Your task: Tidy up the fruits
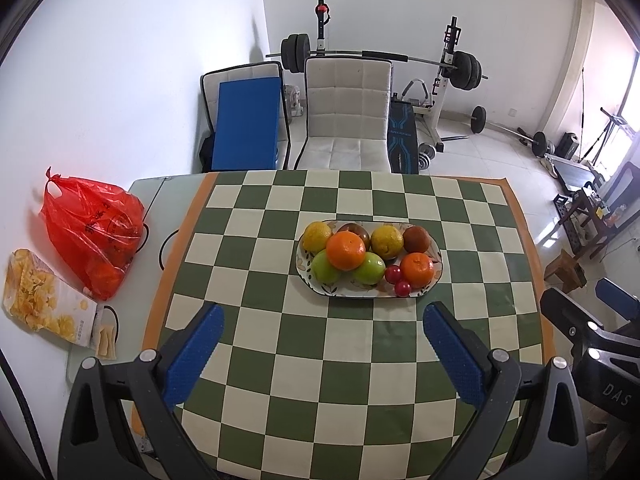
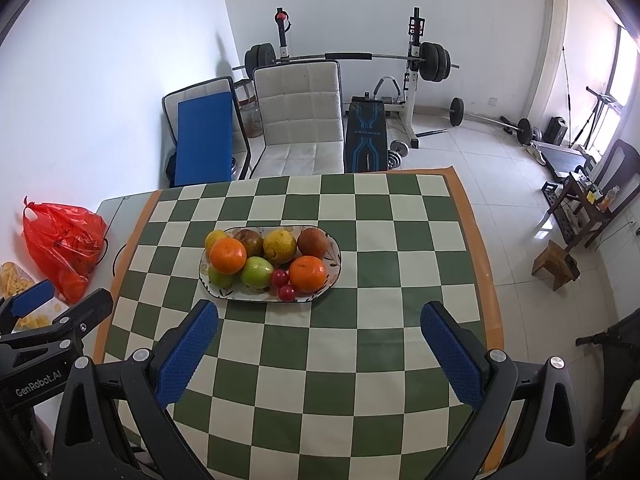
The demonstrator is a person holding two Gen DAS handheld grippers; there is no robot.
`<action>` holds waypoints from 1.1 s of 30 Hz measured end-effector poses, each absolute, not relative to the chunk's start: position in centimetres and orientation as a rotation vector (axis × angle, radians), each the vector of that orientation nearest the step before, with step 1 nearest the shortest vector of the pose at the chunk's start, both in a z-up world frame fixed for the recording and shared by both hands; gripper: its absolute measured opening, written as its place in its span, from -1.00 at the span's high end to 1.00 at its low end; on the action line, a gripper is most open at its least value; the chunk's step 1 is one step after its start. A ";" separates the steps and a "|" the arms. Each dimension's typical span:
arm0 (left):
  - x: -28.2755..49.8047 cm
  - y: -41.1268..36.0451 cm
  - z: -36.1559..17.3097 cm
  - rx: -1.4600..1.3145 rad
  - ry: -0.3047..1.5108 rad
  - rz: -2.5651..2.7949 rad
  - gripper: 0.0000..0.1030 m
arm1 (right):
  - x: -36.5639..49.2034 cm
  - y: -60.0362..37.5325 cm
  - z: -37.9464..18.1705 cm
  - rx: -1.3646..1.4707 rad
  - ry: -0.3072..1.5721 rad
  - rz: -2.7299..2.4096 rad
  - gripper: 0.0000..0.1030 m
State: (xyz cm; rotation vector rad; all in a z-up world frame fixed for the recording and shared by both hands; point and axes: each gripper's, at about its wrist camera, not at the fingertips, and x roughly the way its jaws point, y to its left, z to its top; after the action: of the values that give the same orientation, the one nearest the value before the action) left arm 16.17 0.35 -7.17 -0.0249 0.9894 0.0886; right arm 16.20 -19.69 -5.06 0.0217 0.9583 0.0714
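The fruit sits heaped on an oval plate point(image 1: 436, 276) in the middle of the checkered tablecloth point(image 1: 280, 360): oranges, green apples, yellow and brownish fruit, two small red ones. Both the left gripper point(image 1: 323, 316) and right gripper point(image 2: 319, 315) hover over the near cloth, jaws wide apart, holding nothing. A red bag point(image 1: 90, 232) (tied at the top) lies off to the left.

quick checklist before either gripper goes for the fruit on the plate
1. Left gripper open and holding nothing: ok.
2. Right gripper open and holding nothing: ok.
3. Plate fully on the checkered cloth, away from edges: ok.
4. Top orange rests on the green apples; lifting lower fruit first could topple it: not ok.
5. Small red fruits sit near the rim, may roll: cannot tell.
6. Red bag contents: cannot tell.
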 end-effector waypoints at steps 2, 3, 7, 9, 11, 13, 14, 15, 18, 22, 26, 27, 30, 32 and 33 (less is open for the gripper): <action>16.3 0.3 -7.1 -0.022 0.985 0.088 -0.98 | 16.2 -19.4 -5.0 0.021 0.958 0.074 -1.00; 16.4 0.3 -7.0 -0.022 0.985 0.086 -0.98 | 16.3 -19.3 -5.0 0.020 0.956 0.075 -1.00; 16.4 0.3 -6.9 -0.023 0.984 0.083 -0.98 | 16.2 -18.9 -4.7 0.022 0.951 0.078 -1.00; 16.5 0.3 -6.9 -0.024 0.983 0.084 -0.98 | 16.1 -18.8 -4.5 0.022 0.948 0.078 -1.00; 16.5 0.3 -6.9 -0.024 0.984 0.082 -0.98 | 16.0 -18.8 -4.4 0.021 0.946 0.077 -1.00; 16.5 0.3 -6.8 -0.023 0.982 0.081 -0.98 | 16.0 -18.8 -4.4 0.022 0.948 0.078 -1.00; 16.5 0.3 -6.9 -0.021 0.981 0.081 -0.98 | 16.0 -18.7 -4.4 0.024 0.947 0.078 -1.00; 16.5 0.3 -6.8 -0.022 0.981 0.082 -0.98 | 16.0 -18.7 -4.3 0.022 0.946 0.077 -1.00; 16.6 0.2 -6.7 -0.023 0.978 0.079 -0.98 | 16.0 -18.8 -4.3 0.023 0.948 0.078 -1.00; 16.7 0.0 -6.5 -0.021 0.973 0.072 -0.98 | 16.1 -18.7 -4.3 0.021 0.946 0.079 -1.00; 16.6 0.0 -6.4 -0.022 0.972 0.069 -0.98 | 16.1 -18.7 -4.3 0.022 0.945 0.079 -1.00; 16.5 0.1 -6.4 -0.024 0.973 0.068 -0.98 | 16.1 -18.8 -4.4 0.019 0.948 0.080 -1.00; 16.5 0.1 -6.3 -0.023 0.971 0.065 -0.98 | 16.1 -18.8 -4.3 0.020 0.947 0.079 -1.00; 16.6 0.0 -6.3 -0.024 0.970 0.066 -0.98 | 16.1 -18.8 -4.3 0.021 0.947 0.079 -1.00; 16.5 0.0 -6.3 -0.025 0.971 0.066 -0.98 | 16.1 -18.9 -4.3 0.021 0.946 0.079 -1.00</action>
State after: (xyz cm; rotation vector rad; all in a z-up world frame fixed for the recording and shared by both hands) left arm 16.54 0.03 -6.28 -0.0248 0.9708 0.0658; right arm 16.06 -18.86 -4.33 0.0213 0.9457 0.0788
